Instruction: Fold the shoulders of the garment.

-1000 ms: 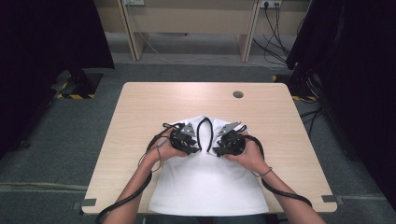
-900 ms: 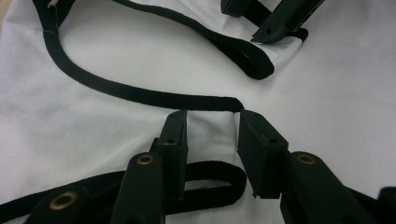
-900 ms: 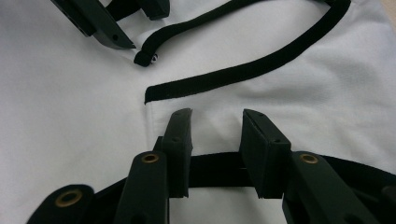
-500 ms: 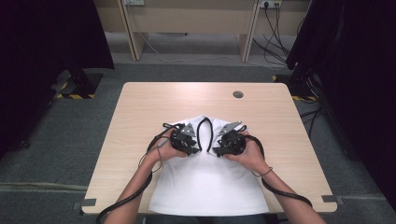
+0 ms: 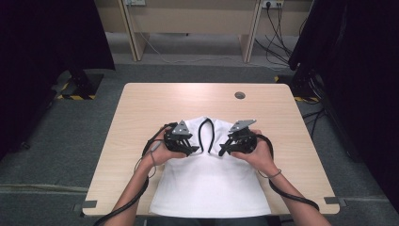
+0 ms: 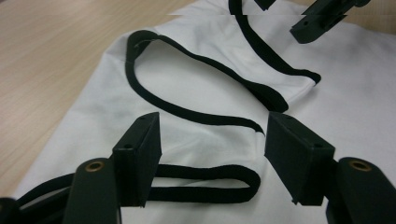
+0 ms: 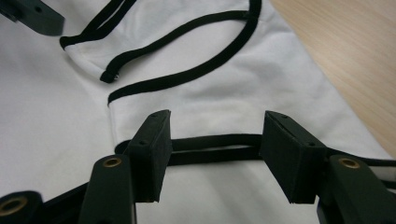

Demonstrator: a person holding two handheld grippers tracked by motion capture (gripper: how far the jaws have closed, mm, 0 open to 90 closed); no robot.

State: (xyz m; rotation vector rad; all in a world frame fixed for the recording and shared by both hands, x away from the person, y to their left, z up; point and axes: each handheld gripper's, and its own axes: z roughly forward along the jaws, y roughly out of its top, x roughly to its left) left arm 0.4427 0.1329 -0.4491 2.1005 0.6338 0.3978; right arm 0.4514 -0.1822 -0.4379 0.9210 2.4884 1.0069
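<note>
You are holding a hand-held gripper in each hand over a white garment with black trim [image 5: 209,183] that lies flat on the light wooden surface [image 5: 141,103]. The garment's long axis runs from the near edge of the surface straight away from you, with its black-edged shoulder straps [image 5: 205,134] pointing to the far side and its broad hem nearest you, reaching the surface's near edge.

Your left hand-held gripper [image 5: 191,149] sits at the garment's left shoulder. Its jaws have just been opening and stand wide, with a loop of black strap [image 6: 205,184] lying on the cloth between them, not pinched.

Your right hand-held gripper [image 5: 223,149] sits at the right shoulder. Its jaws have also just been opening and stand wide, with a doubled black strap [image 7: 215,148] running across the gap, not gripped.
</note>
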